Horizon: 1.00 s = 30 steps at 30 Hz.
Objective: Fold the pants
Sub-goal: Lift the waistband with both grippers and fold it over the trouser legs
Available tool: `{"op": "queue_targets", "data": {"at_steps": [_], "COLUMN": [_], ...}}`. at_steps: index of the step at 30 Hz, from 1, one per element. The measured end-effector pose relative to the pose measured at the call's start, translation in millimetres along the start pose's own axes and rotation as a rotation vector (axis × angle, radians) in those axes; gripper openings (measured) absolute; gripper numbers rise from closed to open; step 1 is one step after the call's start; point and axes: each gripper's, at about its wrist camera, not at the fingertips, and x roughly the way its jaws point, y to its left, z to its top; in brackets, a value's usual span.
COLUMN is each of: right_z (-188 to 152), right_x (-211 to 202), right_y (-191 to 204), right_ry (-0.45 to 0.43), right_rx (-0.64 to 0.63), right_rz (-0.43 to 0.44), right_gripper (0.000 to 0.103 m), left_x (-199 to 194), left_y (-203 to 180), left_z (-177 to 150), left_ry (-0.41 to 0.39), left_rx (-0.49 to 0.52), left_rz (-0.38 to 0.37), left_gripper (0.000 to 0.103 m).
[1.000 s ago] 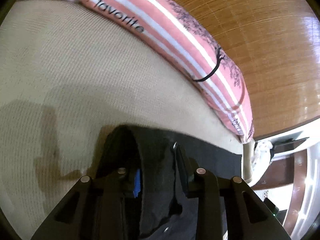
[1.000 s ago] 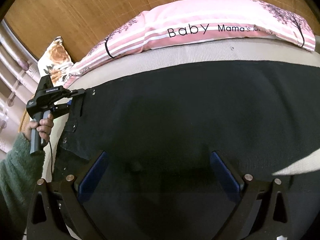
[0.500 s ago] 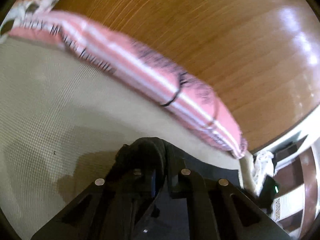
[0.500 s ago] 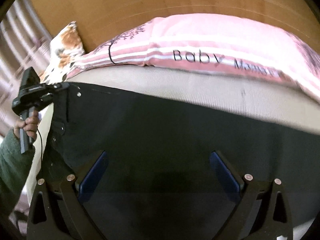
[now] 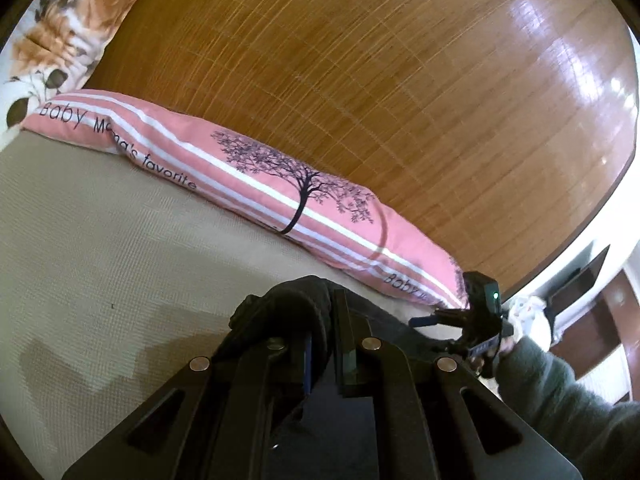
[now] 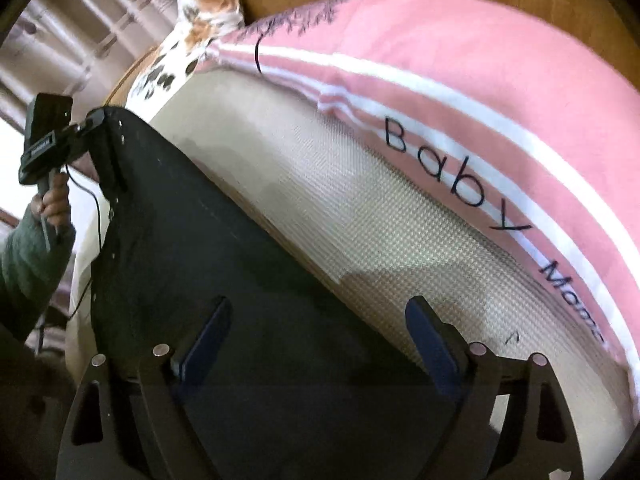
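The black pants lie spread on the beige bed, with their waistband corner lifted at the left. My left gripper is shut on that bunched black waistband corner and holds it above the mattress. It also shows in the right wrist view, gripping the same corner. My right gripper is open and empty over the pants' far edge, one finger over the cloth, the other over the mattress. It shows small in the left wrist view.
A long pink striped pillow lies along the wooden headboard. A floral pillow sits at the far corner. The beige mattress stretches between pants and pillows. The bed's edge and room furniture are at the right.
My left gripper closed on the waistband corner and lifted it. My right gripper stayed open and swung toward the pants' far edge and the mattress.
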Motion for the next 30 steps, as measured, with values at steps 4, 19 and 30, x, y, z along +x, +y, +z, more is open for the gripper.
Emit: {"op": "queue_targets", "data": {"at_steps": [4, 19, 30], "right_z": [-6.6, -34.4, -87.9], "right_x": [11.6, -12.6, -79.6], "right_y": [-10.5, -2.8, 86.4], "right_ry": [0.063, 0.003, -0.176], "right_rx": [-0.033, -0.045, -0.001], "right_rz": [0.030, -0.116, -0.407], "right_gripper": [0.074, 0.010, 0.009], "left_x": [3.8, 13.7, -21.4], "left_y": [6.8, -2.5, -37.9], "left_z": [-1.6, -2.8, -24.0], "left_ry": [0.009, -0.009, -0.087], "left_rx": [-0.017, 0.028, 0.214], "left_rz": [0.031, 0.160, 0.210], "left_gripper": [0.008, 0.008, 0.008]}}
